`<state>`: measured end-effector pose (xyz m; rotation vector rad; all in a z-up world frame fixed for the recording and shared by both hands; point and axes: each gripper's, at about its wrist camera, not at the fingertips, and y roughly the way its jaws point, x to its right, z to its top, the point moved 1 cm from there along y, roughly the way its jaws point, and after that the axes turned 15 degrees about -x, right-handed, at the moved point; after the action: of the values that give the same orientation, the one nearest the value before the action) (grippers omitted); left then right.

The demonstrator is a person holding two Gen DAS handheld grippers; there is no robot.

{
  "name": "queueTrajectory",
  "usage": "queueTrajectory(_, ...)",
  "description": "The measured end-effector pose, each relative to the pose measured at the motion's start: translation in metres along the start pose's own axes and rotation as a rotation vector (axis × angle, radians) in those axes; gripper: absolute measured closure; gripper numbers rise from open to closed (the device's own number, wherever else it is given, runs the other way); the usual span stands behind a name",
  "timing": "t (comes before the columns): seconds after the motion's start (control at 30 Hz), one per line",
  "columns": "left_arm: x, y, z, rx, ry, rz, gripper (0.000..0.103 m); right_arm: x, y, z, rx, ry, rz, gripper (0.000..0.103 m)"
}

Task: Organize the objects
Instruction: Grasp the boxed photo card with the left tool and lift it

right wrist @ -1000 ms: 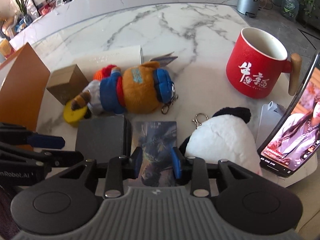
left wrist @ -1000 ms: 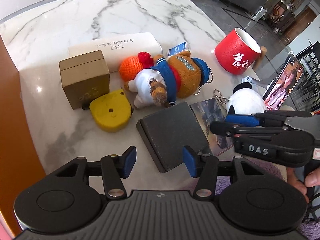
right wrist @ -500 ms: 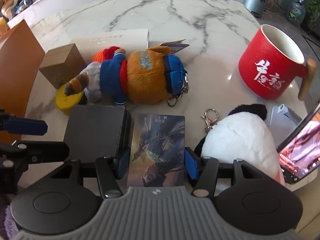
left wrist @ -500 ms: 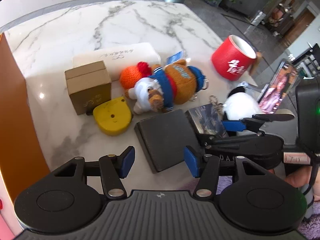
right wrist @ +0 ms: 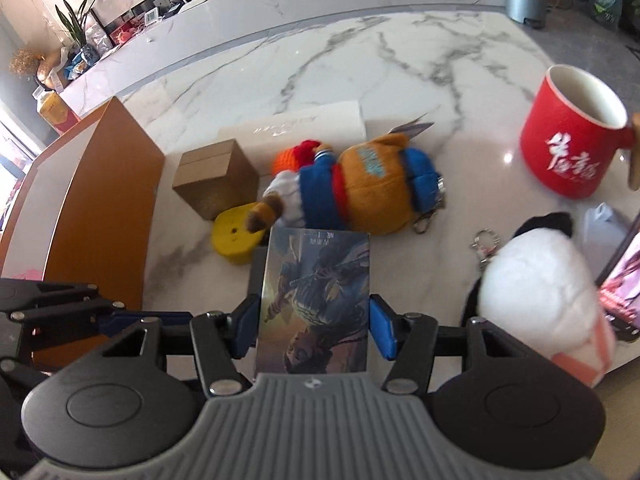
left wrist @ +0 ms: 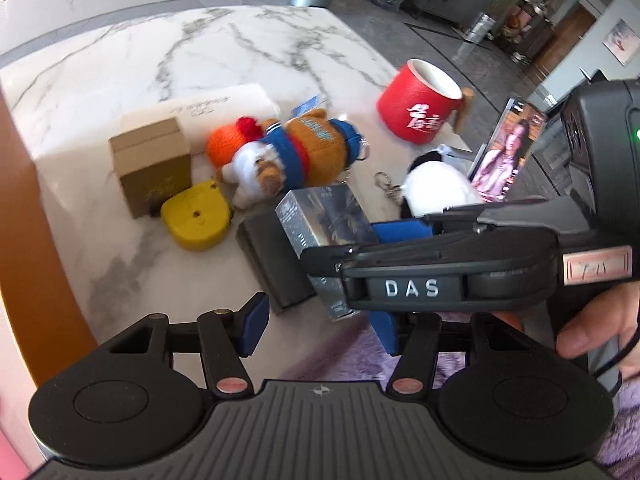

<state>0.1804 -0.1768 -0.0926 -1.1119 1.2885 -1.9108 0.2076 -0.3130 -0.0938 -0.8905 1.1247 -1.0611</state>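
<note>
Here the right gripper (right wrist: 314, 326) clamps its 2 blue pads on the picture box (right wrist: 316, 300), lifted above the black case (left wrist: 272, 260) on the marble table (right wrist: 400, 64). The left gripper (left wrist: 320, 330) hangs wide, holding nothing.

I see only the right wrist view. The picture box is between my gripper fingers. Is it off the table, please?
Observer: It seems so. From the left wrist view, the picture box sits tilted in the right gripper, above the marble table.
Operator: What is under it?
Observer: A dark grey box lies flat on the table. The picture box hides nearly all of it from you.
Operator: Is the left gripper free?
Observer: Yes. The left gripper is open, with nothing held between its fingers.
</note>
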Motion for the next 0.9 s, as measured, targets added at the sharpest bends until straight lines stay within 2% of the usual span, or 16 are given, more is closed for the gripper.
queueTrajectory(0.1,-0.009,0.007,0.000,-0.013,-0.052,-0.005,0.035,-0.008,0.004,0.002,0.008,-0.008,-0.001,0.043)
queueTrajectory(0.23,-0.018,0.014,0.001,-0.016,-0.107,-0.053,0.030,-0.010,0.006,0.006,-0.001,-0.004,0.039,0.043)
queueTrajectory(0.4,-0.024,0.016,0.004,-0.010,-0.133,-0.073,0.030,-0.001,0.001,0.007,0.009,0.027,0.134,0.042)
queueTrajectory(0.47,-0.026,0.019,0.006,-0.016,-0.151,-0.080,0.030,0.006,-0.005,0.007,0.023,0.060,0.148,0.043)
queueTrajectory(0.53,-0.029,0.022,0.007,-0.017,-0.180,-0.096,0.029,0.012,-0.011,0.007,0.043,0.093,0.124,0.054)
queueTrajectory(0.57,-0.031,0.024,0.008,-0.016,-0.196,-0.108,0.029,0.016,-0.013,0.006,0.049,0.111,0.120,0.065)
queueTrajectory(0.6,-0.033,0.025,0.008,-0.012,-0.212,-0.123,0.028,0.021,-0.015,0.006,0.052,0.131,0.122,0.072)
queueTrajectory(0.7,-0.037,0.029,0.011,-0.007,-0.256,-0.153,0.027,0.035,-0.018,0.003,0.061,0.188,0.097,0.086)
queueTrajectory(0.8,-0.041,0.034,0.014,-0.004,-0.288,-0.180,0.024,0.041,-0.014,0.002,0.055,0.196,0.040,0.087)
queueTrajectory(0.9,-0.045,0.039,0.017,0.001,-0.318,-0.220,0.024,0.043,-0.003,0.002,0.015,0.188,0.046,0.084)
